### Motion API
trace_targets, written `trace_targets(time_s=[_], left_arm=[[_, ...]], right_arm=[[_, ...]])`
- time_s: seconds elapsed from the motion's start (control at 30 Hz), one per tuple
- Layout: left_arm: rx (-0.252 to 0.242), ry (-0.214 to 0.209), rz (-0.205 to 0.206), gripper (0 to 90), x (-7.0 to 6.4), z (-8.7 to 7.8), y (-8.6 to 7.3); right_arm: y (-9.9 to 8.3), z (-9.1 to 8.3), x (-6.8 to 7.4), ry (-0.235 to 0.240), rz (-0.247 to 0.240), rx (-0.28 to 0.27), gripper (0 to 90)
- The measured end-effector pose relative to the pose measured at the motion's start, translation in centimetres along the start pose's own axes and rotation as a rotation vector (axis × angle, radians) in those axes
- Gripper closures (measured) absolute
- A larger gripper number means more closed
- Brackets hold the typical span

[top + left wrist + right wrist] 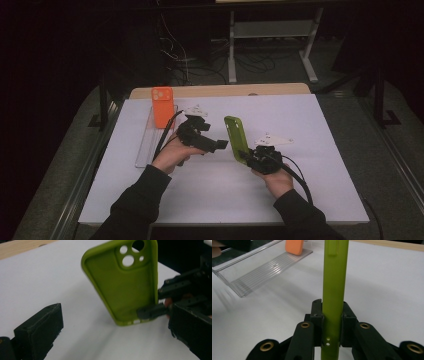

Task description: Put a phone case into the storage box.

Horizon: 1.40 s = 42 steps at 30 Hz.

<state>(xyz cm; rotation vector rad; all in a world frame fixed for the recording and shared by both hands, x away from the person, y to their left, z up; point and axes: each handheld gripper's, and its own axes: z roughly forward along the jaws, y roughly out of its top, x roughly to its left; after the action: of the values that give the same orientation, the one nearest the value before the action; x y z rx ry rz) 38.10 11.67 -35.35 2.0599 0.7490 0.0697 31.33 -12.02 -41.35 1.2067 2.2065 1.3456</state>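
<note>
Right gripper [331, 322] clamps green phone case [334, 277] upright at its bottom edge. Left gripper [112, 325] gapes wide, case between jaws; close squarely on the rim.

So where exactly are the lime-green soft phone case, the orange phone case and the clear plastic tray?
Lime-green soft phone case [125, 290], left gripper view, on its hollow inner face.
Orange phone case [162, 107], high view, on its back below the camera holes.
Clear plastic tray [268, 267], right gripper view, on its ribbed floor.
</note>
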Motion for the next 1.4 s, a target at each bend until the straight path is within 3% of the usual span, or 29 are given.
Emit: trace_targets(time_s=[0.1,0.27,0.37,0.57,0.73,0.93,1.17,1.2,1.4], left_arm=[[-0.028,0.000,-0.028,0.0,-0.4,0.9,0.6],[-0.046,-0.024,-0.039,0.0,-0.9,2.2,1.3],[-0.052,-0.011,-0.034,0.0,-1.2,2.8,1.6],[-0.085,-0.029,-0.066,0.0,-1.8,3.6,1.9],[-0.094,-0.023,-0.071,0.0,-1.9,3.7,1.9],[-0.112,0.001,-0.087,8.7,-1.8,3.9,1.9],[-0.126,-0.013,-0.085,12.8,-1.9,3.8,1.9],[-0.119,-0.010,-0.069,13.2,-1.9,3.7,2.0],[-0.114,-0.029,-0.070,14.9,-1.7,3.4,2.0]], right_arm=[[0.1,-0.1,0.1,0.003,-0.008,-0.015,75.5],[0.1,-0.4,0.3,0.012,0.008,-0.027,75.5],[0.2,-0.5,0.3,0.010,0.004,-0.042,75.5],[0.3,-0.6,0.5,0.012,-0.002,-0.056,75.5],[0.3,-0.6,0.5,0.013,0.000,-0.058,75.4],[0.2,-0.5,0.6,0.011,0.004,-0.050,75.5],[0.2,-0.4,0.5,0.011,0.011,-0.039,75.4],[0.1,-0.4,0.5,0.011,0.005,-0.039,75.4],[0.1,-0.3,0.7,0.007,-0.013,-0.036,72.9]])
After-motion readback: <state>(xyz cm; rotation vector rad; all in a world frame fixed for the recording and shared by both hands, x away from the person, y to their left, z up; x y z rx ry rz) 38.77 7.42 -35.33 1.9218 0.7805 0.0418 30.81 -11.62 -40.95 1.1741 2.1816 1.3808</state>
